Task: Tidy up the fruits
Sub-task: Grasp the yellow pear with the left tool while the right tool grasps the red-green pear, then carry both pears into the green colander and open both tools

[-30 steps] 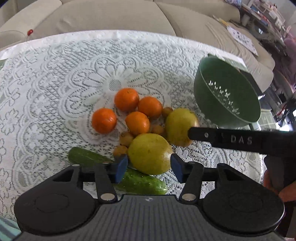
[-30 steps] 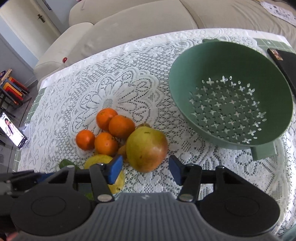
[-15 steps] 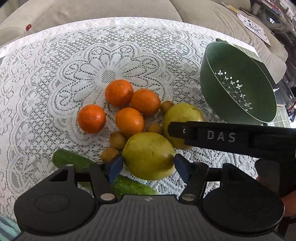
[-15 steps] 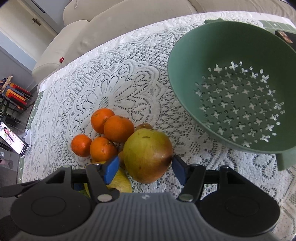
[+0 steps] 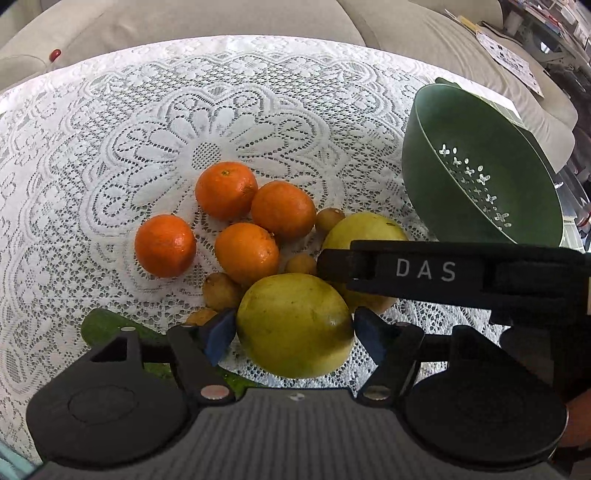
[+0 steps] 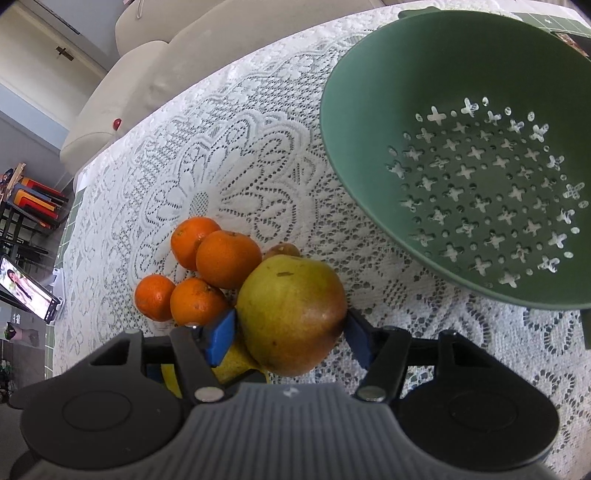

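Observation:
On the lace tablecloth [image 5: 110,147] lies a heap of fruit: several oranges [image 5: 225,190], small brown fruits [image 5: 221,291], a cucumber [image 5: 101,321] and two big yellow-green fruits. My left gripper [image 5: 293,334] straddles the nearer yellow-green fruit [image 5: 293,325]. Its jaws are opening, and the blue pads [image 5: 218,334] stand just beside the fruit's sides. My right gripper [image 6: 290,338] is open around the blushed fruit [image 6: 291,314], its pads close against both sides. That fruit rests on the cloth. One of the right gripper's black fingers [image 5: 424,271] crosses the left wrist view over it.
An empty green colander [image 6: 354,177] stands right of the heap, its rim [image 5: 413,122] tilted towards it. A beige sofa [image 5: 221,18] runs behind the table. A lit phone [image 6: 26,291] stands off the left edge. A hand [image 5: 576,424] shows at lower right.
Both grippers have sunk towards the heap and the fruit looms larger. The left jaws have spread wider around the yellow-green fruit. The right pads now flank the blushed fruit.

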A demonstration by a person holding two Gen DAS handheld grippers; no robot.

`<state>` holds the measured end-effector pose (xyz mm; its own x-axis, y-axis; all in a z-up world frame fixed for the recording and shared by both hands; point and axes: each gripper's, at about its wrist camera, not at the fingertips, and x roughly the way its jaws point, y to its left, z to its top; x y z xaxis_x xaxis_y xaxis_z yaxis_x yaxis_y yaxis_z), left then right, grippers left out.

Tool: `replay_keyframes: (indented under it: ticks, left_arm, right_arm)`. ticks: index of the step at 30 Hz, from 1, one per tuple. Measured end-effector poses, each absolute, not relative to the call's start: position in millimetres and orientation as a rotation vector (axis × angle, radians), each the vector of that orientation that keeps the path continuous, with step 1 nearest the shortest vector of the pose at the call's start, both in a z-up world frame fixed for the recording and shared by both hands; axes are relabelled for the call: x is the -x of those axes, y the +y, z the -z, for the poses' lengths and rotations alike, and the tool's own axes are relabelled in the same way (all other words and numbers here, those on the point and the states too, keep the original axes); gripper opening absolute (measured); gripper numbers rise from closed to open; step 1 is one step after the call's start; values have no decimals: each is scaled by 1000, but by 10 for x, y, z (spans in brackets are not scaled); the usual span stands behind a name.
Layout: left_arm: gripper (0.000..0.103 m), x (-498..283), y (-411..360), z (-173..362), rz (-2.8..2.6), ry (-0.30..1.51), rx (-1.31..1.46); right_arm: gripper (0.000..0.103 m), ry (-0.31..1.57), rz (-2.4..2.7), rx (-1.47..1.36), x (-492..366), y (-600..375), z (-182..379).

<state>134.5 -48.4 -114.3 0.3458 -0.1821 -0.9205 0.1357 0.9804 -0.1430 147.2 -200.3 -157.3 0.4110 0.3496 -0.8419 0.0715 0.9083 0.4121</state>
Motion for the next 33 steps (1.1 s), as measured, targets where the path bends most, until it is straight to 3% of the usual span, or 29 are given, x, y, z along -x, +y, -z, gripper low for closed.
replay_keyframes:
  ticks: [12, 33]
  left_arm:
    - [79, -1256, -480, 1097, 228, 1181, 5]
    - [79, -1093, -288, 417, 183, 1099, 139]
  right_arm:
    - [60, 1107, -210, -369, -1393, -2010, 1412]
    - [60, 952, -276, -260, -1162, -2249, 541]
